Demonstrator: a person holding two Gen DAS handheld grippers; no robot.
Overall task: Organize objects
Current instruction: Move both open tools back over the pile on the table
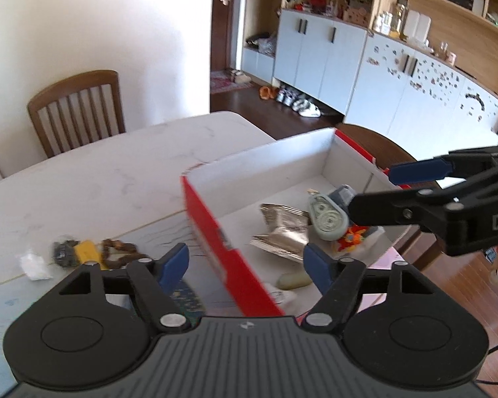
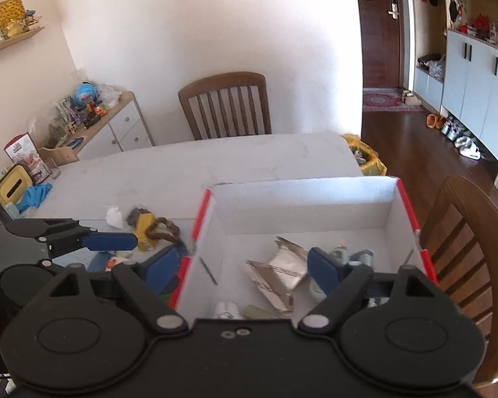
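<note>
Since the job is tidying, the red box (image 2: 302, 205) with white inner walls serves as the collecting bin; it sits on the pale table (image 1: 93, 172), at the right near end, so both tongs can reach over its rim. Inside lie one crumpled foil packet (image 2: 279, 275), one grey-green gadget (image 1: 327, 217), one orange toy (image 1: 352, 237), one pale oval piece (image 1: 293, 280) and one white lump (image 2: 227, 310) at the near wall; I judge these already sorted.

Left of the box, on the table, wait one yellow-and-dark item (image 1: 79, 250), one brown looped strap (image 1: 121, 253) and one white paper wad (image 1: 33, 265); these look like the remaining work, though a few bits under the left tongs are too hidden to count.

Both tongs are spread wide and grip nothing; the left tongs (image 1: 245, 262) straddle the box's left wall, one blue finger outside and one inside; the right tongs (image 2: 245, 265) hang over the box's near left part. Two wooden chairs stand by, one (image 2: 225, 106) on the far side and one (image 2: 461, 242) to the right.
</note>
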